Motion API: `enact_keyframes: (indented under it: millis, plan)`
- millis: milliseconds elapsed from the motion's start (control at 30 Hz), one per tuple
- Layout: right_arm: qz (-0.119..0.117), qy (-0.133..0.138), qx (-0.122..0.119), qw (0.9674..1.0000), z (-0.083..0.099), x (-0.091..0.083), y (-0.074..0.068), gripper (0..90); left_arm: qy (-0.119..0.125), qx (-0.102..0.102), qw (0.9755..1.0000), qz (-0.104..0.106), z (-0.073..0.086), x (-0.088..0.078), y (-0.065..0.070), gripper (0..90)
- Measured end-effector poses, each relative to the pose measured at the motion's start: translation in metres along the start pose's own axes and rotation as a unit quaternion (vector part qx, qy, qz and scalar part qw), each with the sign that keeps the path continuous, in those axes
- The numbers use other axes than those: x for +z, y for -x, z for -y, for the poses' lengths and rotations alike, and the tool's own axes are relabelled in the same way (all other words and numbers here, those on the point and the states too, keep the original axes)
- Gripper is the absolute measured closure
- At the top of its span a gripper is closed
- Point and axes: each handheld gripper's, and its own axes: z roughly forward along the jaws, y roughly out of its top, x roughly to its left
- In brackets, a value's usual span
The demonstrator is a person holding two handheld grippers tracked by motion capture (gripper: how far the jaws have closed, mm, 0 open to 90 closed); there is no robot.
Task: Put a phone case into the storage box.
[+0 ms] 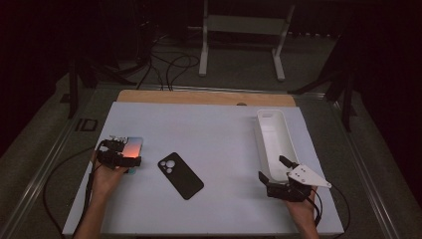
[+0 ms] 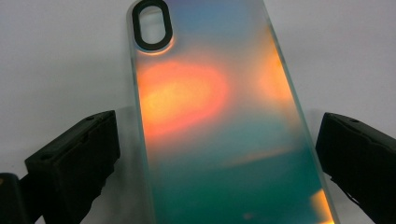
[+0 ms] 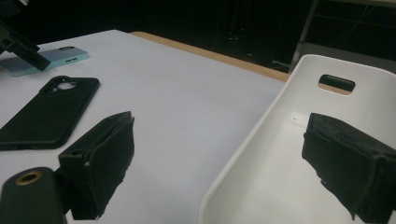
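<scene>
So the left tool is sitting right over the iridescent phone case, which lies flat on the white table near its left edge, camera cutout pointing away from the hand. In the left gripper view the jaws are spread wide, one on each long side of the case, neither touching it yet as far as I can tell. The right tool is also spread, one jaw hanging over the near end of the empty white bin and the other over the table beside it. A black phone case lies between the two hands, well apart from the shiny one. What worries me: that case is thin, slick and lying flat, so if the jaws close too high they'll probably just skate over the rounded edges and push it along the table. It's also flexible-looking, so a hard squeeze could bow it and make it pop out. And the squeeze looks slightly off-centre, so it might pivot when lifted.
</scene>
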Motion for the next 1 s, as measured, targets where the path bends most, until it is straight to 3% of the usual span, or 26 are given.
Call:
enact_keyframes:
  millis: [333, 433, 533, 900, 1000]
  plan:
    - [0.002, -0.001, -0.002, 1.0, 0.0, 0.0, -0.001, 9.1, -0.012, -0.014, 0.9998, 0.005, -0.001, -0.001, 0.0, 4.1]
    - [0.003, -0.001, -0.003, 1.0, 0.0, 0.0, -0.001, 9.1, -0.011, -0.015, 0.9998, 0.005, -0.001, -0.004, 0.001, 12.1]
    - [0.004, -0.002, -0.002, 1.0, 0.0, 0.0, -0.001, 9.1, -0.011, -0.014, 0.9998, 0.004, 0.0, -0.005, 0.001, 13.5]
    - [0.003, -0.001, -0.001, 1.0, 0.0, 0.0, 0.0, 9.1, 0.002, -0.012, 0.9999, 0.004, 0.0, -0.008, 0.004, 16.8]
    - [0.004, -0.002, 0.0, 1.0, 0.0, 0.0, 0.0, 9.1, 0.019, -0.016, 0.9997, 0.007, 0.0, -0.013, 0.003, 16.9]
